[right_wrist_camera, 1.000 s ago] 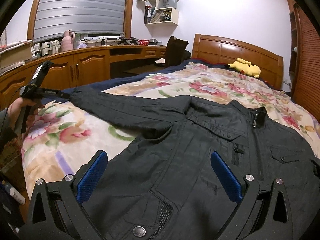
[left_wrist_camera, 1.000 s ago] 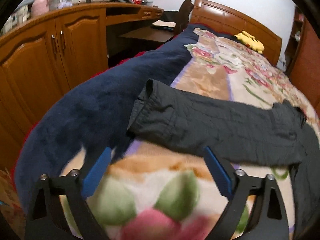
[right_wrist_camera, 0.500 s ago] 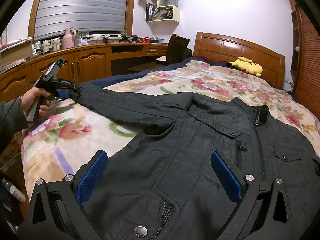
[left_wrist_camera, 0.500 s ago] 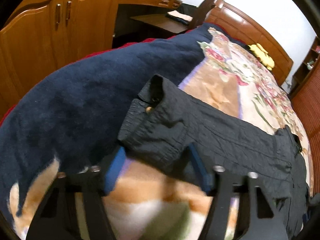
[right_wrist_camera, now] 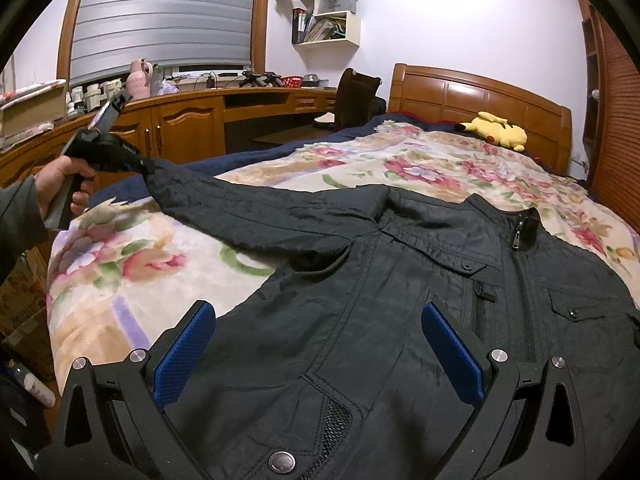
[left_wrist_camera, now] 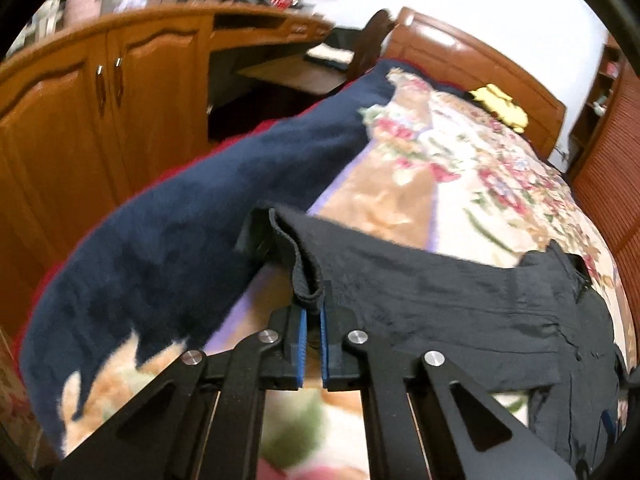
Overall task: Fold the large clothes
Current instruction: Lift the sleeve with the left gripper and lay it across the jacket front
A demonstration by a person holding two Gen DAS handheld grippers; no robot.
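A black jacket [right_wrist_camera: 400, 320] lies spread front-up on the flowered blanket [right_wrist_camera: 420, 164], zipped, with its collar toward the headboard. Its left sleeve [left_wrist_camera: 420, 292] stretches out to the bed's left side. My left gripper [left_wrist_camera: 313, 312] is shut on the sleeve cuff [left_wrist_camera: 298, 256], which bunches up between the blue pads and is lifted off the blanket. In the right wrist view a hand holds that left gripper [right_wrist_camera: 138, 164] at the sleeve's end. My right gripper [right_wrist_camera: 320, 340] hangs open over the jacket's lower front with nothing between its fingers.
A dark blue blanket [left_wrist_camera: 160, 248] hangs over the bed's left edge. Wooden cabinets [right_wrist_camera: 176, 128] and a desk with a chair [right_wrist_camera: 356, 96] line the left wall. A yellow plush toy [right_wrist_camera: 494, 128] lies by the headboard [right_wrist_camera: 480, 100]. Shelves [right_wrist_camera: 328, 16] hang on the wall.
My left gripper moved down onto the sleeve cuff, closed on it, and has lifted it off the blanket. The right gripper stayed where it was, open.
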